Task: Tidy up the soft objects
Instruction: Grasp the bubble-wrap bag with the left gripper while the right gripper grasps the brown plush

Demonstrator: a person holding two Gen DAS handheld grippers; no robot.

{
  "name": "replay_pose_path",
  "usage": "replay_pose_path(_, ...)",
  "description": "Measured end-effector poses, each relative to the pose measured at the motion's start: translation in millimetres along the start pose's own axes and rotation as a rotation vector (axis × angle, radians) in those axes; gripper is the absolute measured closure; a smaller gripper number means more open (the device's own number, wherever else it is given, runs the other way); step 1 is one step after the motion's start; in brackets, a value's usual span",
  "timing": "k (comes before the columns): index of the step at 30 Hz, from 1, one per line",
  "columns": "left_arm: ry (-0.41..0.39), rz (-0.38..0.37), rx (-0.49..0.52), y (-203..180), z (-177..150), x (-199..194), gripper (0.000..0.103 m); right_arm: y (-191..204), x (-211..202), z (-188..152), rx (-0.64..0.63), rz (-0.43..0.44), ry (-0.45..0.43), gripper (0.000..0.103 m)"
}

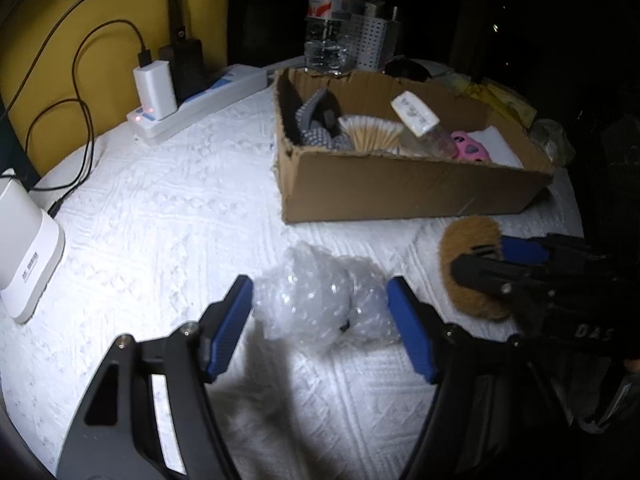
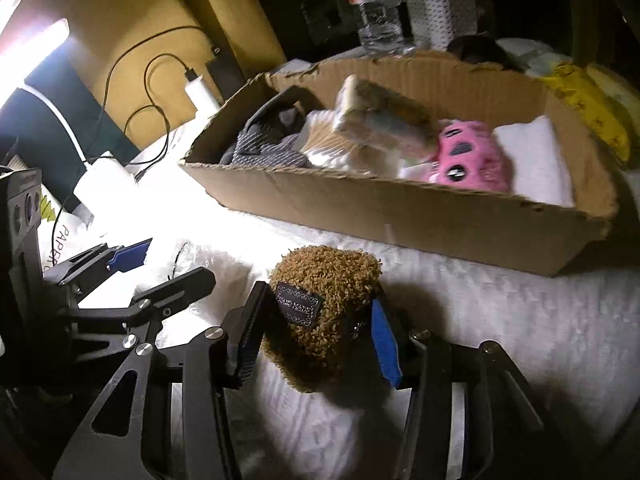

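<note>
**Two claws closing in on soft items in front of the cardboard box**

The cardboard box [image 2: 400, 216] is sitting on a white-covered bench [image 1: 168, 208], already holding a pink soft toy [image 2: 468, 156] and other bits. Just in front of the box's near wall, the right claw [image 2: 316, 328] is straddling a brown fuzzy soft item [image 2: 328, 304], its blue pads sitting against both flanks; it appears to be gripping it. The item's long axis is running away from the claw toward the box. Further from the box, to that item's left, the left claw [image 1: 320, 320] is standing partly open around a crumpled bubble wrap bundle [image 1: 320, 296], pads just beside it and not pressing. The right hand is likely nearer the box, so its lift probably comes first.
</note>
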State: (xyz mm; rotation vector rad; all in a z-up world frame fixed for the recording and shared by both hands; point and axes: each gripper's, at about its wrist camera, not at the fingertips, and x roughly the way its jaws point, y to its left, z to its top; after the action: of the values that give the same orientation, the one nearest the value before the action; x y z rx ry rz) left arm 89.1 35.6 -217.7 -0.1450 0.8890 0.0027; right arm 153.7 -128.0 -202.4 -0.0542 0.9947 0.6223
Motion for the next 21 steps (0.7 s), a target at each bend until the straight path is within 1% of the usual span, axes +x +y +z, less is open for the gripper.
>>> replay_pose_path(7,0.01,0.017,0.07,-14,-4,12,0.033,-18,-24,-7,0.034,-0.029,-0.038,0.052)
replay_pose_path(8,0.011,0.015,0.074,-15,-5,12,0.039,-20,-28,-8,0.037,-0.033,-0.043,0.052)
replay_pose_path(9,0.015,0.014,0.086,-17,-5,13,0.051,-22,-31,-9,0.038,-0.036,-0.047,0.052)
replay_pose_path(11,0.013,0.019,0.099,-21,-6,12,0.059,-24,-37,-10,0.041,-0.042,-0.056,0.052)
replay_pose_path(12,0.011,0.017,0.102,-21,-6,11,0.068,-25,-40,-10,0.043,-0.046,-0.061,0.052)
replay_pose_path(21,-0.038,-0.007,0.086,-25,2,-13,0.069,-32,-62,-9,0.051,-0.058,-0.102,0.052)
